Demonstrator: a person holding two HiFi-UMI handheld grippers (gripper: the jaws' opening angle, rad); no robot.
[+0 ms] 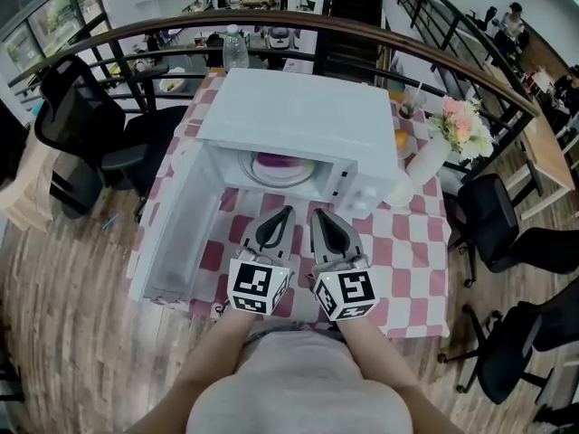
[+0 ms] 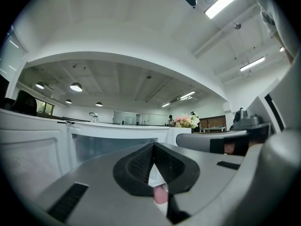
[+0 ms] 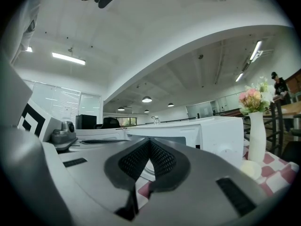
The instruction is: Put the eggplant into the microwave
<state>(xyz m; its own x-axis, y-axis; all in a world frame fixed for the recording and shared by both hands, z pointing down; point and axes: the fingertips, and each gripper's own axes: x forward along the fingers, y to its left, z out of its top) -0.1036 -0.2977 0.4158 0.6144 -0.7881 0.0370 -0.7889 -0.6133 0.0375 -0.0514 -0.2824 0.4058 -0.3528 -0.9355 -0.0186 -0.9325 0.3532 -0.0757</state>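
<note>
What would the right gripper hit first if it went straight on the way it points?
Probably the open microwave: the shut right gripper aims into its cavity, right of centre, where the plate bearing the eggplant lies first in line. Height and depth are unclear.

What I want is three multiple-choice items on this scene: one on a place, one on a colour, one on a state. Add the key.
1. Where is the eggplant? A on the floor; B inside the microwave; C on a chair.
2. The tablecloth checks are: A blue and white; B green and yellow; C pink and white.
3. The microwave door is: A wide open; B shut; C missing.
Key: 1 B, it lies purple on the plate inside; 2 C, pink squares show round the microwave; 3 A, it hangs swung out to the left.
</note>
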